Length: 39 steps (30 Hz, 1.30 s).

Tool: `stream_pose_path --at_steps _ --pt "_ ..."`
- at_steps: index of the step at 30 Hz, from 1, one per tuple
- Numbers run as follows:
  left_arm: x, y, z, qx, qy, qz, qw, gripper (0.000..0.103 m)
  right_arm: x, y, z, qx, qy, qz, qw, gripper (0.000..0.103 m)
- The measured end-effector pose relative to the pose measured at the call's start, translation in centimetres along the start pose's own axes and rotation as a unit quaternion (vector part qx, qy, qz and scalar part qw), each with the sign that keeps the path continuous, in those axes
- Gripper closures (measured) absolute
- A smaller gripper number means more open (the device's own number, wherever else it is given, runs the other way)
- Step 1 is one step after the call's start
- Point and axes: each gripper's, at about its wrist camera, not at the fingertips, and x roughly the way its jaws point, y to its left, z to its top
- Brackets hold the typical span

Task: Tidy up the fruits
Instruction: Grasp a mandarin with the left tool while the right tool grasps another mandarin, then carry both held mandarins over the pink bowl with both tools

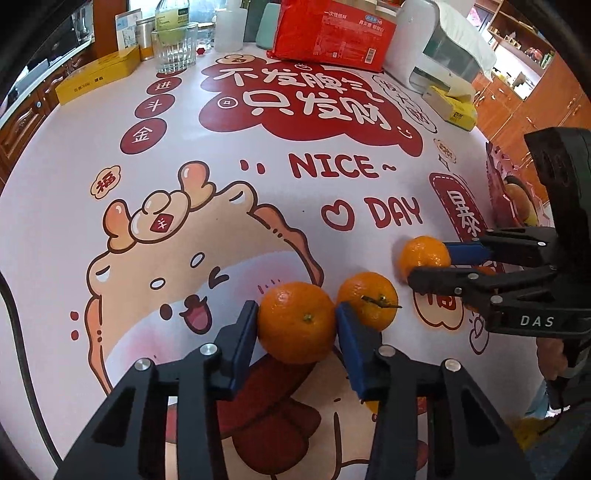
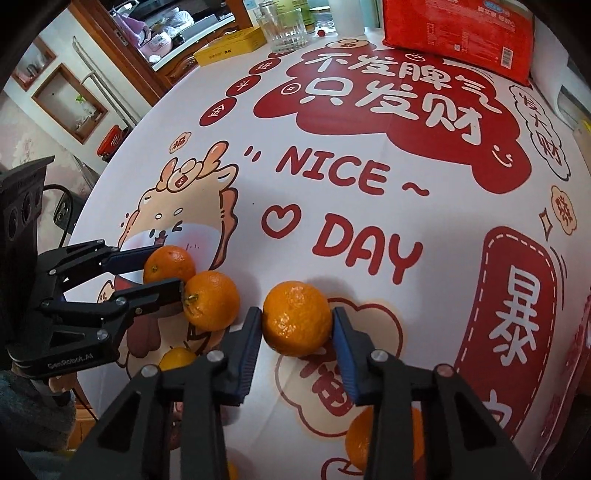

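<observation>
Left gripper (image 1: pixel 297 325): clenched on an orange (image 1: pixel 296 320), pads touching both sides.
Right gripper (image 2: pixel 297 321): clenched on a second orange (image 2: pixel 296 317).
Stemmed orange (image 1: pixel 367 300): on the counter (image 1: pixel 221 236), at 3 o'clock of the left-held fruit, touching it.
Further oranges (image 2: pixel 364 439): under the right gripper, at 6 o'clock.
Red package (image 1: pixel 334 31): counter's 12 o'clock edge.

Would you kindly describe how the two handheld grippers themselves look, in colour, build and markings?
Both are matte black, with openwork linkage arms joined by silver round pins and flat blue pads on the fingers. The left gripper shows pale lettering on its base in the right wrist view, too blurred to read surely. The right gripper bears white letters "DAS" in the left wrist view. No sleeves are clearly visible.
</observation>
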Motion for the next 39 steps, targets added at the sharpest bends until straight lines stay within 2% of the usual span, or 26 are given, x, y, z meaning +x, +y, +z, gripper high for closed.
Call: stream_pose_path --at_steps 8,14,18,24,32,39 --pt "-2.2 -0.9 -0.5 0.000 -0.017 0.005 0.9999 0.063 -2.5 0.1 -0.7 0.001 -0.028 -0.001 1.000 0.065" --pt "-7.4 -3.4 0.3 0.016 -0.077 -0.013 0.9968 0.063 -6.0 0.8 -1.6 -0.008 -0.070 0.000 0.998 0.065" --pt "-11.4 -6.5 1.0 0.040 -0.129 -0.032 0.9904 0.063 -9.3 1.1 -2.8 -0.013 -0.105 0.002 0.994 0.065" --pt "-15.7 -11.7 1.5 0.076 -0.177 -0.062 0.9794 0.063 -14.4 0.5 -5.4 -0.010 -0.157 -0.008 0.988 0.065" --pt "-17.4 -20.4 2.3 0.143 -0.189 -0.073 0.9688 0.063 -20.5 -2.8 -10.1 0.025 -0.211 -0.047 0.976 0.065" --pt "-15.8 -27.3 3.6 0.191 -0.171 -0.086 0.9627 0.063 -24.1 -8.1 -14.0 0.096 -0.242 -0.101 0.960 0.065"
